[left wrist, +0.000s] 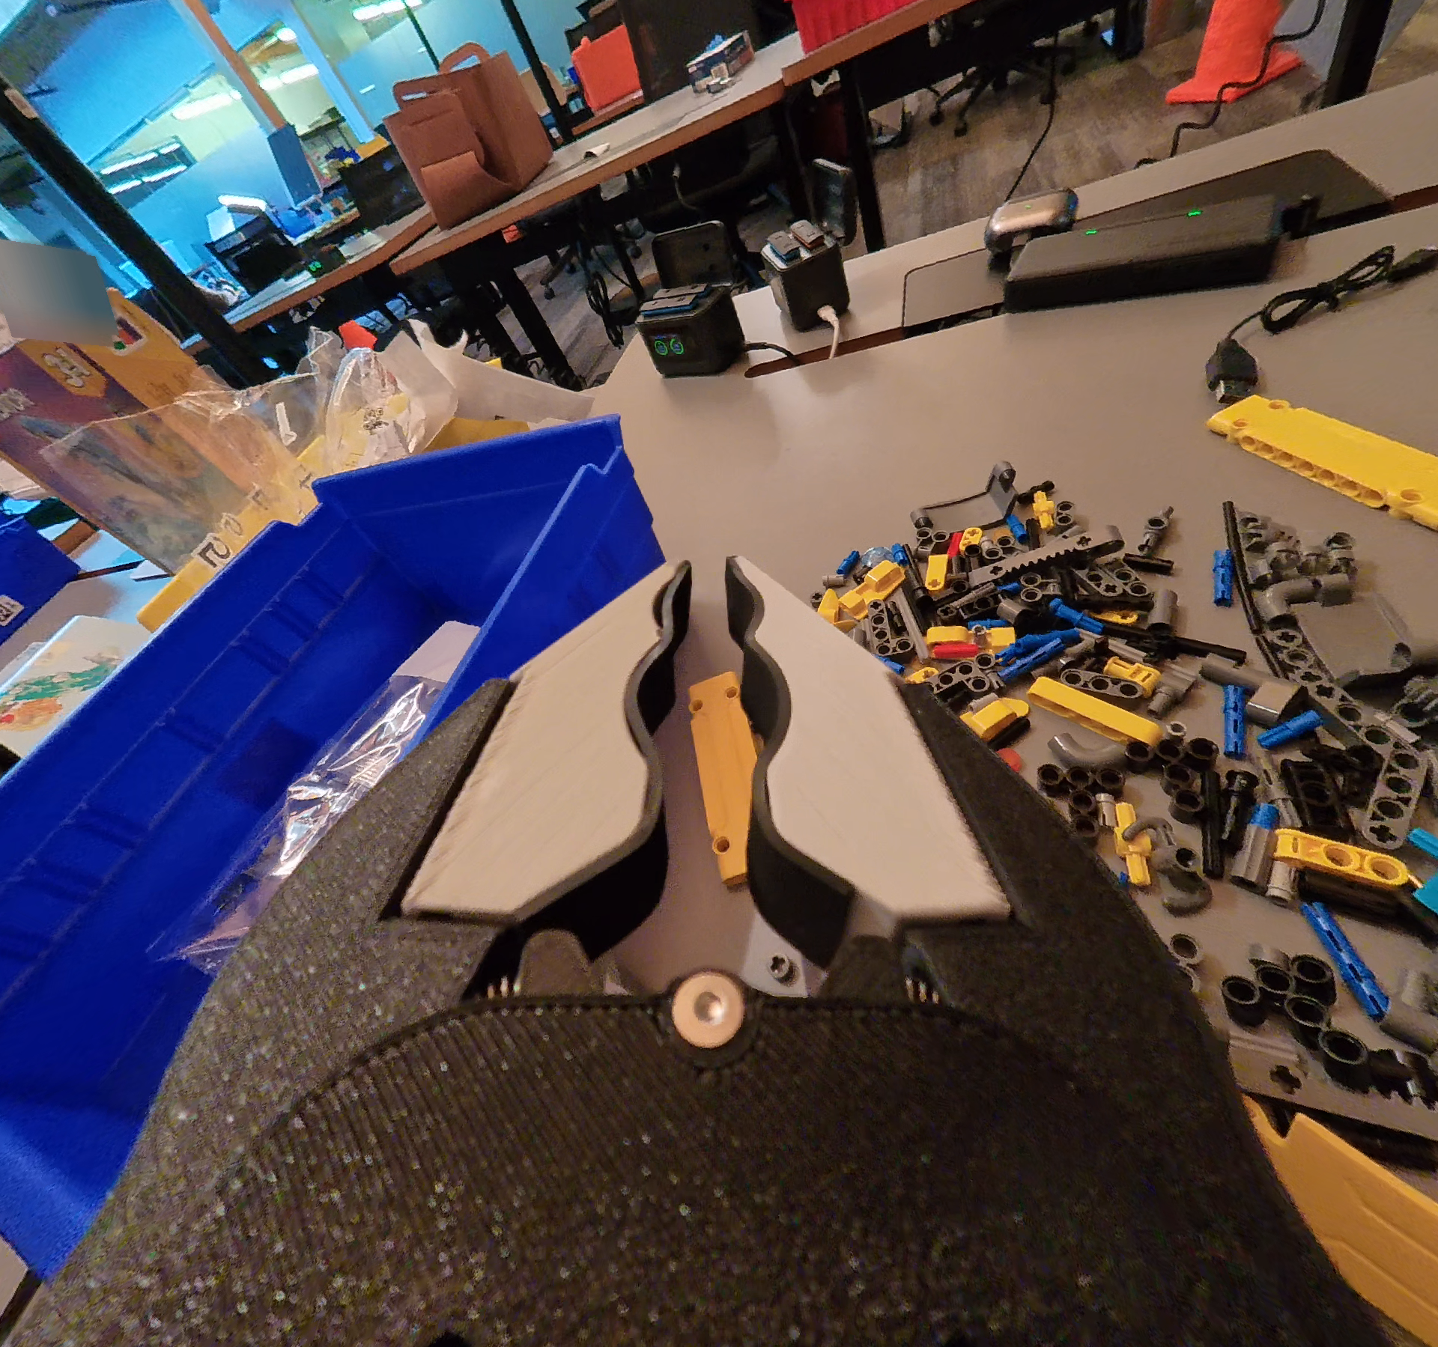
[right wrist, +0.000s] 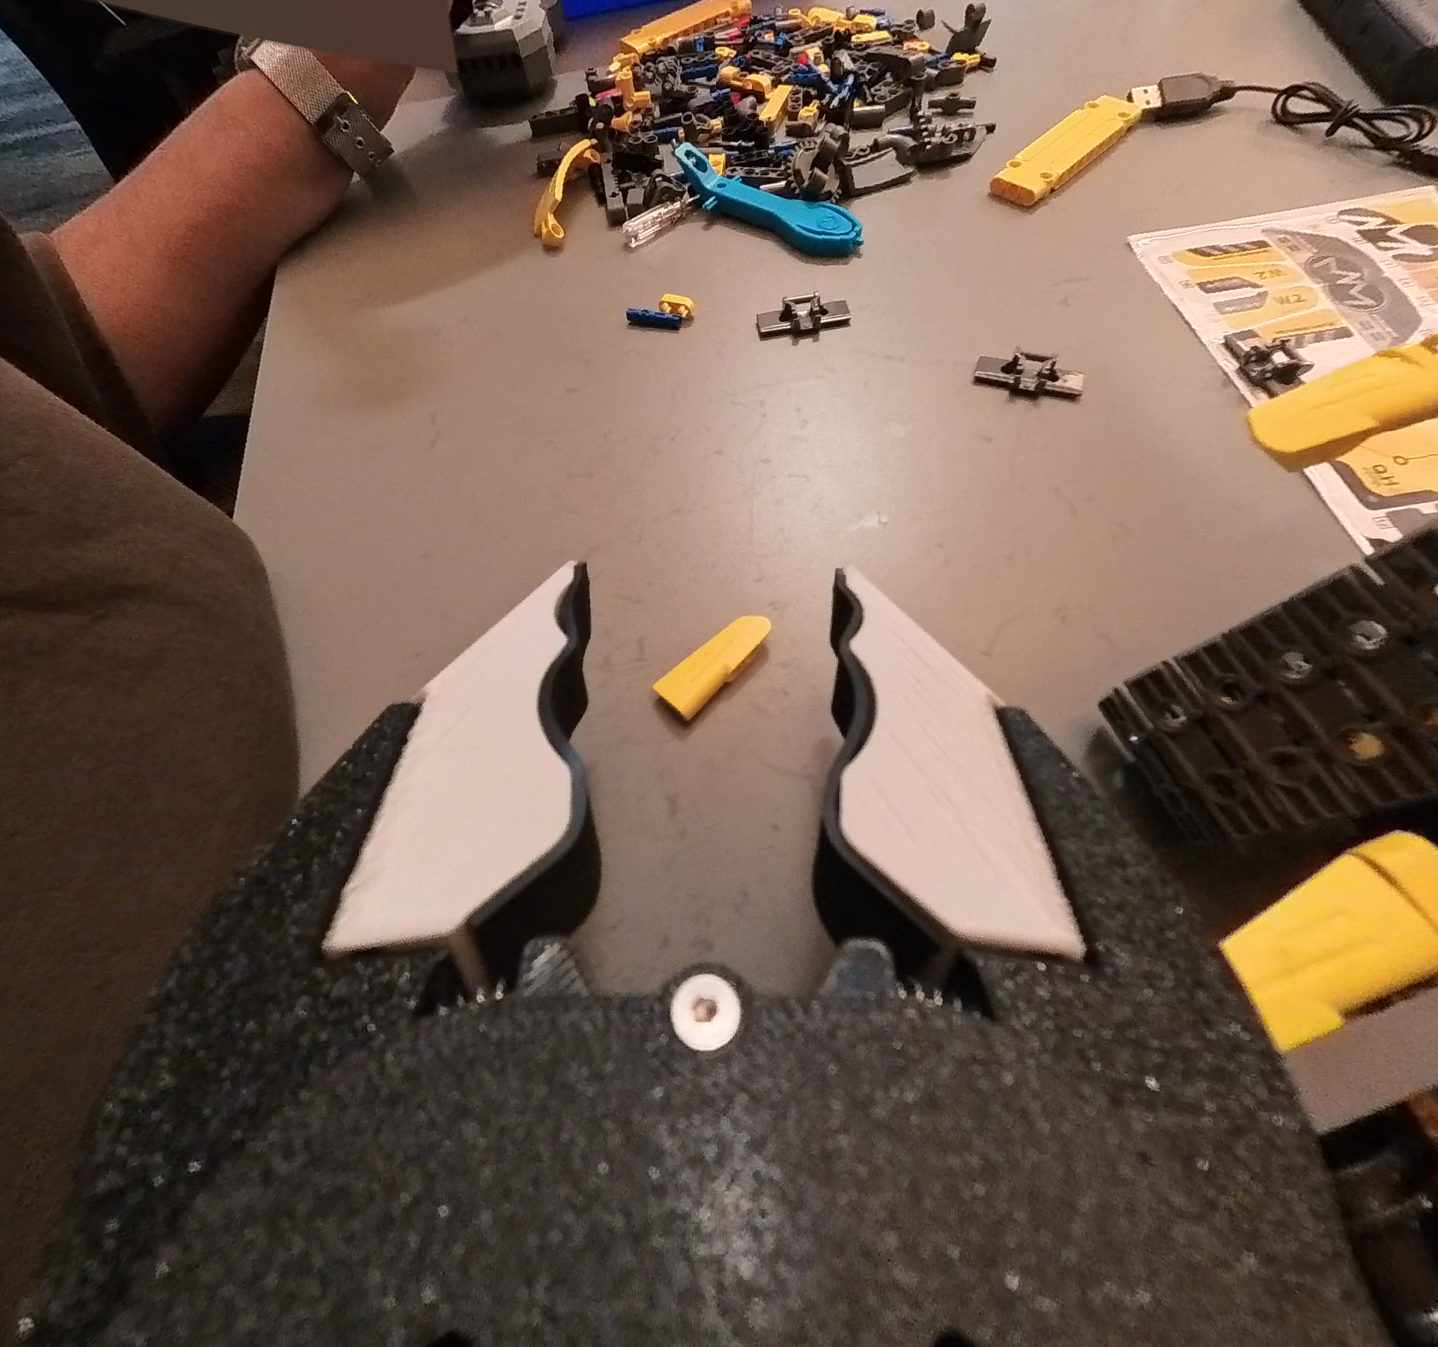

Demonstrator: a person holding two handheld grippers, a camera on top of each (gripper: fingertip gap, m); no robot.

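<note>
Grippers are working over a grey table (right wrist: 778, 454) strewn with building-toy parts. The left gripper (left wrist: 708, 571) is hovering beside a blue bin (left wrist: 327, 648), its jaws drawn almost together with only a thin slit at the tips; a long yellow panel (left wrist: 724, 773) is lying in the gap behind them, though whether the jaws are pinching it or it is merely resting on the table below cannot be told. The right gripper (right wrist: 710, 578) is being held low and tilted down toward the table, jaws spread wide, with a small yellow curved piece (right wrist: 712, 664) lying loose on the table between them, touching neither. By my reckoning, a clean pick there would call for squaring the jaws to the piece's long sides, since it is sitting askew. A pile of mixed parts (right wrist: 778, 88) is lying well beyond, a teal tool (right wrist: 770, 209) at its near edge, and the person's forearm (right wrist: 210, 189) is resting at the table's left side.
</note>
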